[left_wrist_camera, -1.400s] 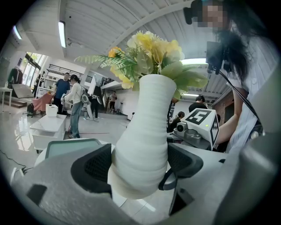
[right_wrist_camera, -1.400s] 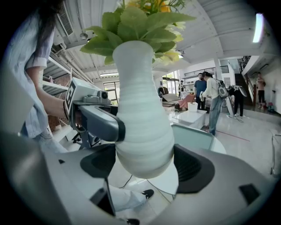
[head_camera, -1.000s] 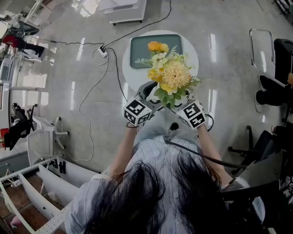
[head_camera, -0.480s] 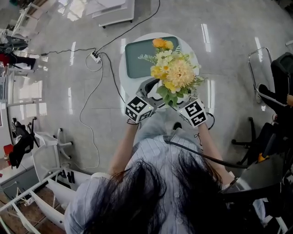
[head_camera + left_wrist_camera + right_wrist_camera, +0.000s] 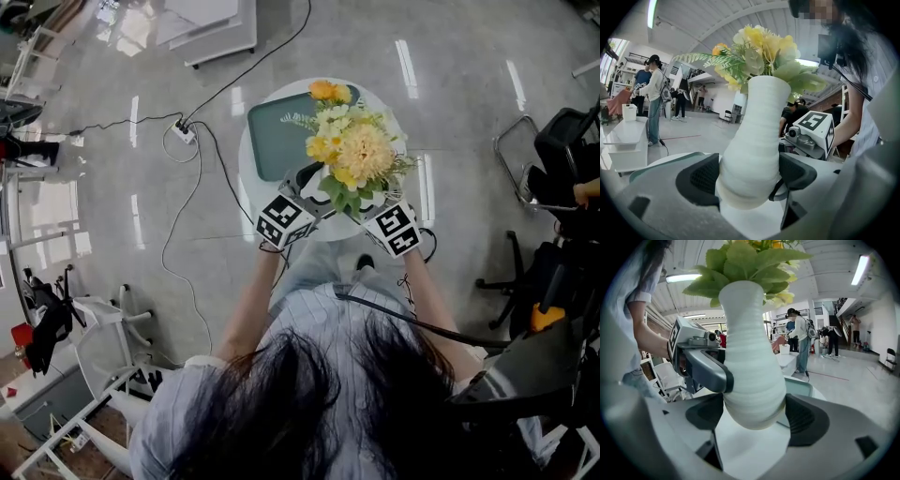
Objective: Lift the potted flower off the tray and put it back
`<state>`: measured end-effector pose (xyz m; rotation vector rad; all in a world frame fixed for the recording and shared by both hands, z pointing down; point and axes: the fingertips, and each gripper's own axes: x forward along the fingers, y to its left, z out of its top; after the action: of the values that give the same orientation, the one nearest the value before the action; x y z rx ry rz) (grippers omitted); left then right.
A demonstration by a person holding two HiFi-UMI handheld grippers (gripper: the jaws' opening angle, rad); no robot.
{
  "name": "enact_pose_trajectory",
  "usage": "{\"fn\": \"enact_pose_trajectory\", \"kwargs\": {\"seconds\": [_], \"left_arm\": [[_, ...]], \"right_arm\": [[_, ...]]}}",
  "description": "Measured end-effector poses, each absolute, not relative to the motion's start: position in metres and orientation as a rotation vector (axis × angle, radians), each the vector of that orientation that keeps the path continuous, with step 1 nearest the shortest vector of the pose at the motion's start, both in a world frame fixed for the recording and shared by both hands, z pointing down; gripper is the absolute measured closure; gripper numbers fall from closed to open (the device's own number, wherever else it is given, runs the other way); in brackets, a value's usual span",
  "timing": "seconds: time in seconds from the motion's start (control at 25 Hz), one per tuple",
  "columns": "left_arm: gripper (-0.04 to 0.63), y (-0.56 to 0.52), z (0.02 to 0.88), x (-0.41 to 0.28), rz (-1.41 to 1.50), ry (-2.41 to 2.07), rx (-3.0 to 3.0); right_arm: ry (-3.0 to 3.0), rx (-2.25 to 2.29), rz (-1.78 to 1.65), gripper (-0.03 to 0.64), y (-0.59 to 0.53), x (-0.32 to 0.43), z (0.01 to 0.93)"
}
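Between the jaws of the left gripper (image 5: 747, 176) sits the white ribbed pot of the potted flower (image 5: 752, 140), the dark pads pressed to its lower belly on both sides. The right gripper (image 5: 757, 413) clamps the same pot from the opposite side, a touch higher, so that the two pairs of jaws cross round it. I take that as the reason for the double hold: the pot is narrow below and top-heavy with blooms (a big yellow head and plenty of leaf), and four pads keep it upright.

Its base seems to hang just clear of the white counter (image 5: 745, 451), so the flower is in the air rather than standing. From above, it is carried over the near part of the round counter, with the grey-green tray (image 5: 272, 141) lying behind and to the left of the blooms.

Against half a second ago, the grip looks unchanged and the pot is as upright as before. The blooms now cover rather more of the tray's right side, though the head camera has shifted too.
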<state>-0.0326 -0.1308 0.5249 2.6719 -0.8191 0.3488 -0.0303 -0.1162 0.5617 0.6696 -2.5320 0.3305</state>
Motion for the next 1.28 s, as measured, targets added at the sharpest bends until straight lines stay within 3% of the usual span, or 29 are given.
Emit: {"fn": "enact_pose_trajectory", "kwargs": {"seconds": [1.28], "left_arm": [[0.204, -0.217, 0.608, -0.02, 0.505, -0.577, 2.663]], "right_arm": [[-2.377, 0.822, 0.467, 0.225, -0.2, -0.022, 0.644]]}}
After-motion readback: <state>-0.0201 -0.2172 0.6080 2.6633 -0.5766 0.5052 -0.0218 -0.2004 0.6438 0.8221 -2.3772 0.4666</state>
